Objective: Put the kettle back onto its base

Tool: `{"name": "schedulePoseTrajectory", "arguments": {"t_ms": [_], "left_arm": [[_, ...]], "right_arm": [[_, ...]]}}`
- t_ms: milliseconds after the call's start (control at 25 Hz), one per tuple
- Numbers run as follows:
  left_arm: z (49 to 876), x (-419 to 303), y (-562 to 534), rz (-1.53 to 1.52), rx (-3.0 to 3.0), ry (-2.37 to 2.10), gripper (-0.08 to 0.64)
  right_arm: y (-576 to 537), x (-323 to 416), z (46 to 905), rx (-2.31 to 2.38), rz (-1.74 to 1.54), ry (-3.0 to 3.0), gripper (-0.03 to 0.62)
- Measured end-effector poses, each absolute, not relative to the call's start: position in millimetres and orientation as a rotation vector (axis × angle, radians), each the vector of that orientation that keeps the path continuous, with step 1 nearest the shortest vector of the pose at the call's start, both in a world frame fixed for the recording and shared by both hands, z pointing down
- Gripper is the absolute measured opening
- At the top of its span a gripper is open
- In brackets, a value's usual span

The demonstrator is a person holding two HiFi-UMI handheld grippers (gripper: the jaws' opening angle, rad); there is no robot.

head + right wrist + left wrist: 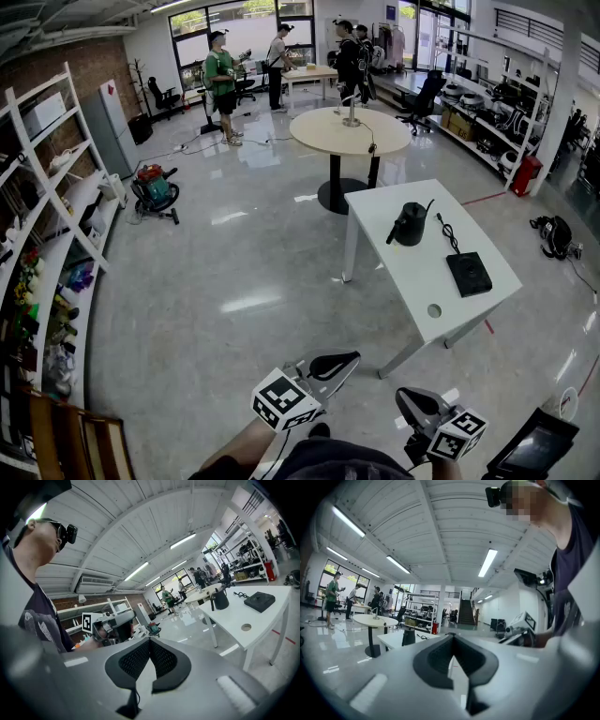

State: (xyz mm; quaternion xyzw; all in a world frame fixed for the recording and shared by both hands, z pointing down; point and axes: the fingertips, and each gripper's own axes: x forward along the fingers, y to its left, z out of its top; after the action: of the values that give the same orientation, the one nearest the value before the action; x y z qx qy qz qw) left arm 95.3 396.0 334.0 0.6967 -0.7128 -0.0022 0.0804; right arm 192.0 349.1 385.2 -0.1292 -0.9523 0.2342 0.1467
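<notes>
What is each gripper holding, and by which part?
Nothing. Left gripper and right gripper are shut, empty; the kettle stands on the table, apart.

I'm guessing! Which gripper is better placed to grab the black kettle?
Probably right: the right gripper sits on the white table's side, nearer the black kettle than the left gripper. Both shut, empty.
</notes>
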Motion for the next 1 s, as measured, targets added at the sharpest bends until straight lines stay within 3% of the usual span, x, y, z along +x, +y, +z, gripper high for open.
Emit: {"name": "schedulePoseTrajectory", "arguments": {"t_ms": [320,1000], "left_arm": [[331,7,403,-0.068,2.044,-2.225,0.000],[335,8,296,0.060,2.064,-2.103,0.000]], "right_arm": [[353,99,384,-0.440,0.523,-2.722,0.002],[261,86,390,-0.425,0.709,-2.752,0.002]]}}
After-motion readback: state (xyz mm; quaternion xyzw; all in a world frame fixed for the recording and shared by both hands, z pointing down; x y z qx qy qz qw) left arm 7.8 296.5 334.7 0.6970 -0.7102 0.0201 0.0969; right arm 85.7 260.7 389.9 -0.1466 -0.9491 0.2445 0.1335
